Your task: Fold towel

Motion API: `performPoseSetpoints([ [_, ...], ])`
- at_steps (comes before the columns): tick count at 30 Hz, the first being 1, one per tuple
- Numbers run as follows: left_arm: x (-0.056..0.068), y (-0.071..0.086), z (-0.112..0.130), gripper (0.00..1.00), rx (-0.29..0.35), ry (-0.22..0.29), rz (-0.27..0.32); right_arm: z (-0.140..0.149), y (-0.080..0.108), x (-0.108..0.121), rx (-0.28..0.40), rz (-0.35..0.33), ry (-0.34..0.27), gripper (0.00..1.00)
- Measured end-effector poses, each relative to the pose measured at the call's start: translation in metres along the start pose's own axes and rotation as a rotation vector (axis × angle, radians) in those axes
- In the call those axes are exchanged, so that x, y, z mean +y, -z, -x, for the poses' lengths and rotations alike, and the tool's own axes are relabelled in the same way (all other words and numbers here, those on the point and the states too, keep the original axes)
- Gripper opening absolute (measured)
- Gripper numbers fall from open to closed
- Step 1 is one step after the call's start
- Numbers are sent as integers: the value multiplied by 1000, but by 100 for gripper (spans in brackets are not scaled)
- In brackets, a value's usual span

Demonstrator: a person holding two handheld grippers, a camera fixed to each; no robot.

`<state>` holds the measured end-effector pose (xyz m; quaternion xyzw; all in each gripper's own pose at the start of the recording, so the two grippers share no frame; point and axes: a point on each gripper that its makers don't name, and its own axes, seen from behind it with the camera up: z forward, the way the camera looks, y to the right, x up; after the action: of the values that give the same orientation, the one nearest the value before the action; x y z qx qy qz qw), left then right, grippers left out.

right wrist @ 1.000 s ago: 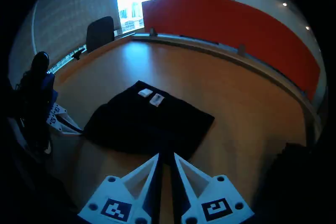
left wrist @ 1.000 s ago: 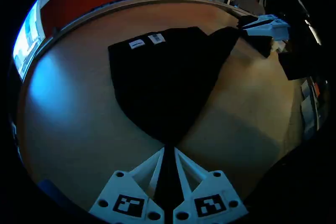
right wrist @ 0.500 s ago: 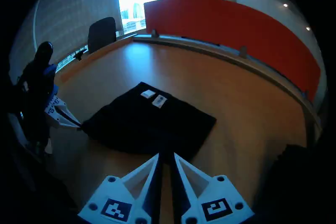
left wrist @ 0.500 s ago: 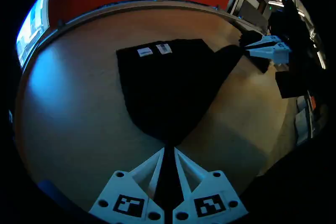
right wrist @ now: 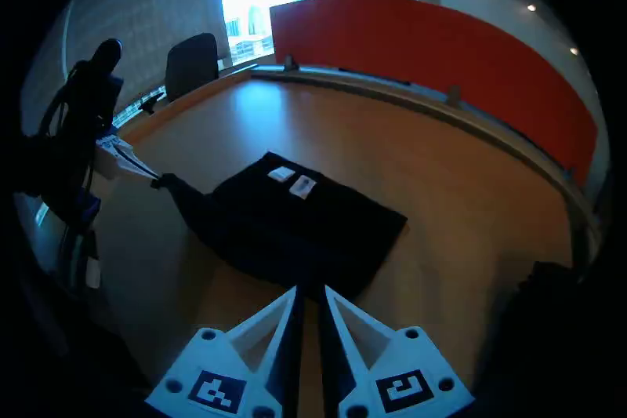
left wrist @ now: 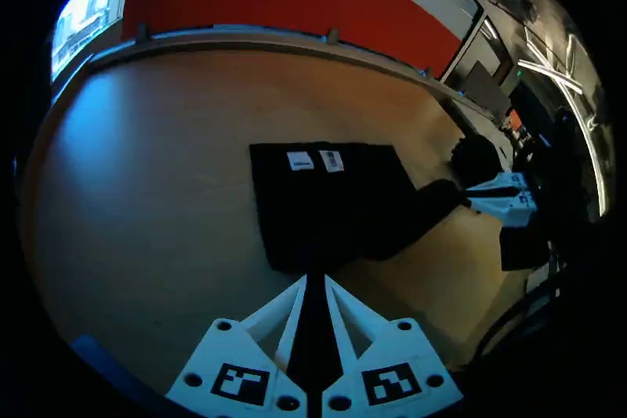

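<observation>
While the right gripper [right wrist: 311, 291] clamps the black cloth towel [right wrist: 306, 218] low, the left gripper [left wrist: 315, 281] has raised its pinched corner, apparently starting the fold.

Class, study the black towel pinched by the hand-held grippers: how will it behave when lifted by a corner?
Likely floppy: the black towel sags in a drooping strip below the corner held up by the left hand-held gripper. Probably light: one small pinch carries that part, while the rest lies flat on the wooden table.
</observation>
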<state>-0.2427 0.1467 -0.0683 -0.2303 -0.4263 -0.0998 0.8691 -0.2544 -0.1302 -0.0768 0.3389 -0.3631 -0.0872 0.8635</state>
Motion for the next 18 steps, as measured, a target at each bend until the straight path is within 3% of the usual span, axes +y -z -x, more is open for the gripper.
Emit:
performPoseSetpoints([
  [6, 5, 1, -25, 0, 40, 45, 32, -1, 5, -3, 9, 1, -7, 10],
  [18, 2, 0, -30, 0, 47, 61, 36, -7, 7, 5, 19, 13, -11, 11],
])
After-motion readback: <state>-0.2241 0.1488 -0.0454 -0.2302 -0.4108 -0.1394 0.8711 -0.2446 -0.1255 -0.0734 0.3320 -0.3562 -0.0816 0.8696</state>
